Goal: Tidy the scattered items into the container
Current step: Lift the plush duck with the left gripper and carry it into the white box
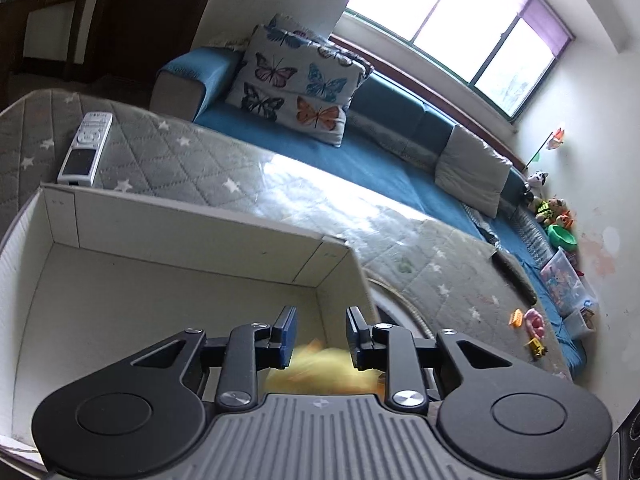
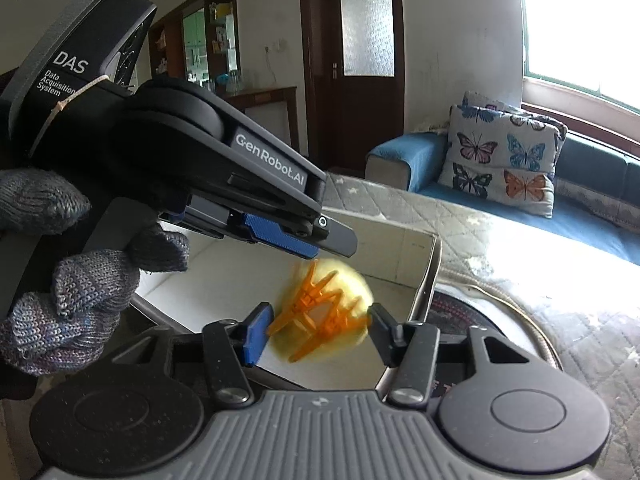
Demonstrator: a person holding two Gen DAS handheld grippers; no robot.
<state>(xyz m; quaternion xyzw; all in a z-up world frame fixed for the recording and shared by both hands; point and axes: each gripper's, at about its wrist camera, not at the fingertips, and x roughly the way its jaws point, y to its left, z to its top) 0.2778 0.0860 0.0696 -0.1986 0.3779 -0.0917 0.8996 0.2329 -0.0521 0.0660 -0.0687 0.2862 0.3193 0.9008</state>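
Left hand-held gripper (image 1: 322, 320): clenched as far as it goes. A narrow gap is left between my blue pads (image 1: 289, 336) and nothing is in it. It points down into the box.
Left hand (image 2: 80, 280): in a grey knit glove, wrapped round the left handle, seen from my right wrist camera.
Right hand-held gripper (image 2: 316, 316): released. The jaws stand apart on either side of the toy. The toy is blurred while my fingers look sharp, so I am not clamping it. One orange tip lies right at my blue pad (image 2: 256, 336), but I cannot tell if it touches.
Toy (image 2: 320, 304): a yellow fluffy ball with orange plastic claw-like parts. It is inside the box near the right wall, below the tip of my left hand-held gripper. From the left wrist it is only a yellow smear under the fingers.
Box (image 1: 180, 216): white, open at the top. I see nothing else in the part that shows.
Cover (image 1: 200, 160): grey quilted cloth with white stars, shiny in the window light; the box stands on it.
Remote (image 1: 86, 148): silver, flat on the cover just behind the box's far left corner.
Loose bits (image 1: 534, 320): small orange, pink and yellow things on the cover, well apart from the box.
Sofa (image 1: 380, 160): blue, beyond the cover, with a butterfly cushion (image 1: 296, 88).
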